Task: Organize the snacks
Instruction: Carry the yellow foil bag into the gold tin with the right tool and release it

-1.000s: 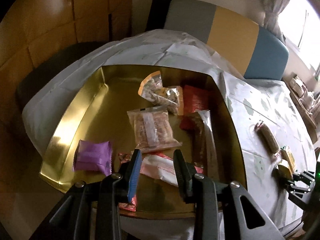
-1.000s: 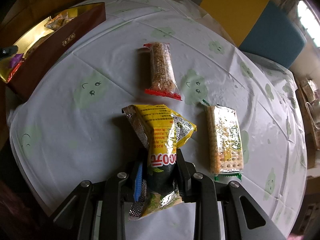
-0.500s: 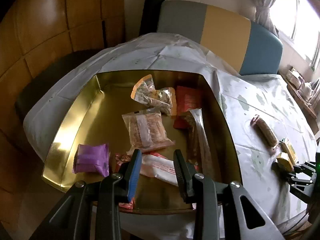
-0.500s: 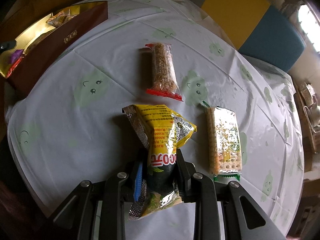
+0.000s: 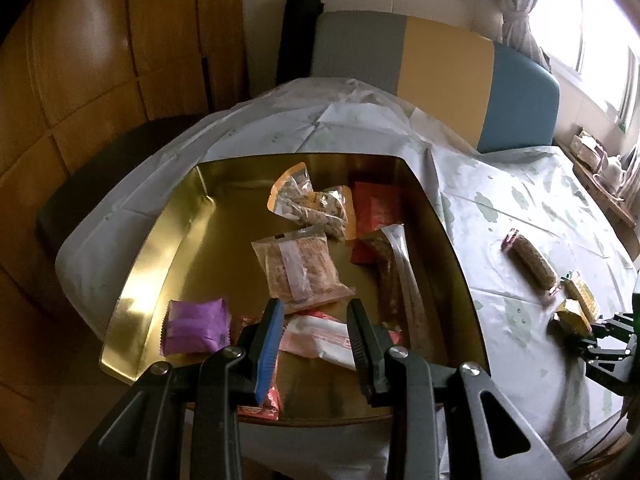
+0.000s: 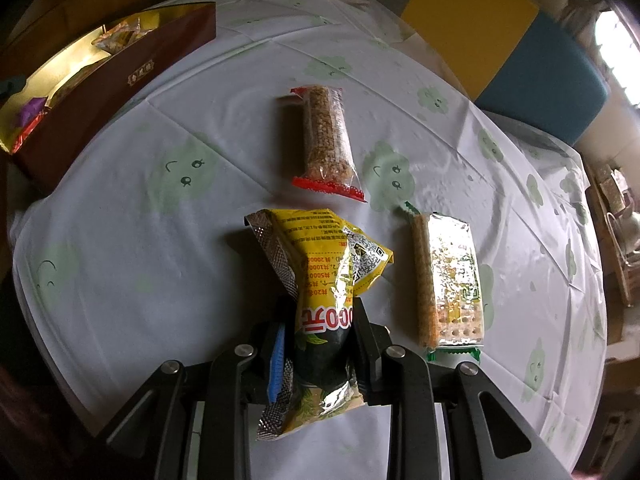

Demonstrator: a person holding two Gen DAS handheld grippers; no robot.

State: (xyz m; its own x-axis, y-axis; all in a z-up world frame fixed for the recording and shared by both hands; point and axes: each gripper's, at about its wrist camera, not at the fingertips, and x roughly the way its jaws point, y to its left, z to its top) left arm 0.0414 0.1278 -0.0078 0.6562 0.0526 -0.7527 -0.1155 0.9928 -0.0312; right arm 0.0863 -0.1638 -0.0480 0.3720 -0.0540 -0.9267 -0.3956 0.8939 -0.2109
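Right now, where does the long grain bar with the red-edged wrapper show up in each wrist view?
Left wrist view: the grain bar lies at the right on the tablecloth, outside the gold-lined box.
Right wrist view: the same bar lies at centre, just beyond the yellow snack bag gripped in the right jaws.
Shared landmark: the gold-lined box, filling the left wrist view, sits at upper left in the right wrist view.

The left gripper (image 5: 314, 334) tilts downward, jaws parted and gripping nothing. The right gripper (image 6: 320, 334) points steeply down, jaws clamped on a yellow snack bag (image 6: 326, 280) whose top juts toward 12 o'clock.
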